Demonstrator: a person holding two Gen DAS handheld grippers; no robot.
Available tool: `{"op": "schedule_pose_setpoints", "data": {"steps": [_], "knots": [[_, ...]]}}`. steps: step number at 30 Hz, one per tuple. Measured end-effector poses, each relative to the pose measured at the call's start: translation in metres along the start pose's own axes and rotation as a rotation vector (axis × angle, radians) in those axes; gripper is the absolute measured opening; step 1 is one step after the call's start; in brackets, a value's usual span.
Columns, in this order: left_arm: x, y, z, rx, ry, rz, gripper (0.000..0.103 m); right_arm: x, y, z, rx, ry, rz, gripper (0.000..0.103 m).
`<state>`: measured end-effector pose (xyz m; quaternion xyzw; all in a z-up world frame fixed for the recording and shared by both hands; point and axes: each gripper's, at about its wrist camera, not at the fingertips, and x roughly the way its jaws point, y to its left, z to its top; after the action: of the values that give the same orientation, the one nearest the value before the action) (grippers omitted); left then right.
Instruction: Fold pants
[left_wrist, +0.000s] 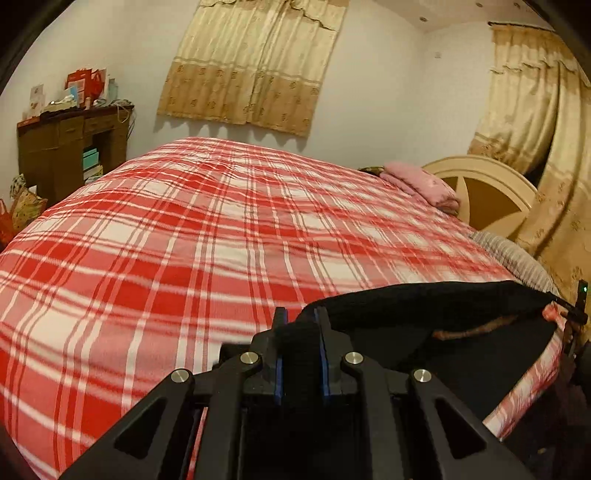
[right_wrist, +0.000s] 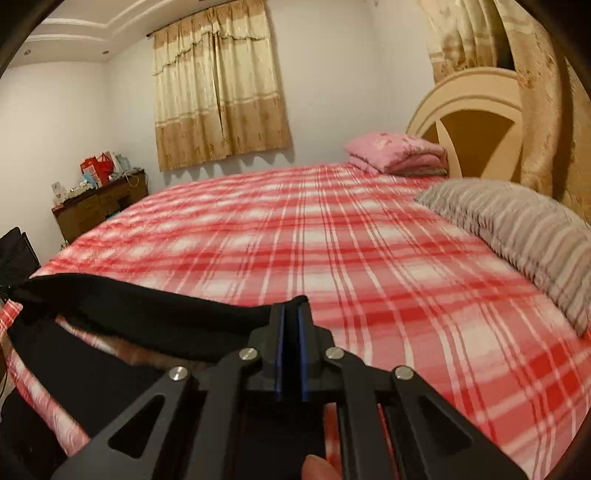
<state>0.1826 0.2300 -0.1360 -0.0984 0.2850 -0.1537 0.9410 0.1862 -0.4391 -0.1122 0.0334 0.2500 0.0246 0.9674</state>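
Left tool (left_wrist: 301, 314): clenched on a bunched edge of the black pants (left_wrist: 424, 299); dark cloth fills the gap between the blue-lined fingers (left_wrist: 279, 325).
Right tool (right_wrist: 291, 302): fingers (right_wrist: 303, 314) drawn close together, pinching the opposite end of the same edge of the pants (right_wrist: 147, 310); the cloth runs off to its left.
Pants: black, stretched as a band between the two tools, lifted over the near edge of the bed; the rest sags below the band. In the left wrist view a brownish strip shows inside the opening, and what it is cannot be told.
Bed (left_wrist: 207, 236): covered by a red and white plaid sheet, lightly rumpled, reaching well beyond the pants.
Grey striped pillow (right_wrist: 524, 236): lies on the bed near the headboard end, to the right of the right tool.
Pink folded blanket (right_wrist: 399, 151): stacked at the far corner of the bed, against the headboard.
Headboard (right_wrist: 472, 122): cream, arched, with tan inset panels.
Curtains (right_wrist: 218, 92): gold, closed on the far wall; a second gold curtain (right_wrist: 546, 110) hangs beside the headboard.
Brown cabinet (left_wrist: 70, 155): stands by the far-left wall, its top crowded with red bags and small boxes.
Thumb tip (right_wrist: 319, 467): visible at the bottom of the right wrist view, behind the tool.
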Motion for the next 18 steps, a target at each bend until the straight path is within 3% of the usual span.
{"op": "schedule_pose_setpoints", "data": {"steps": [8, 10, 14, 17, 18], "knots": [[-0.01, 0.0, -0.038, 0.088, 0.065, 0.015, 0.015, -0.01, -0.017, -0.04, 0.036, 0.091, -0.059, 0.009], [-0.011, -0.003, -0.045, 0.138, 0.081, 0.038, 0.018, -0.008, -0.02, -0.045, 0.038, 0.107, -0.077, 0.005], [-0.014, -0.005, -0.059, 0.202, 0.124, 0.065, 0.023, -0.009, -0.026, -0.058, 0.043, 0.154, -0.122, 0.005], [-0.026, -0.002, -0.066, 0.22, 0.115, 0.111, 0.052, -0.017, -0.034, -0.063, 0.07, 0.159, -0.156, 0.007], [-0.031, 0.0, -0.067, 0.225, 0.106, 0.138, 0.067, -0.024, -0.036, -0.063, 0.087, 0.148, -0.172, 0.014]]}}
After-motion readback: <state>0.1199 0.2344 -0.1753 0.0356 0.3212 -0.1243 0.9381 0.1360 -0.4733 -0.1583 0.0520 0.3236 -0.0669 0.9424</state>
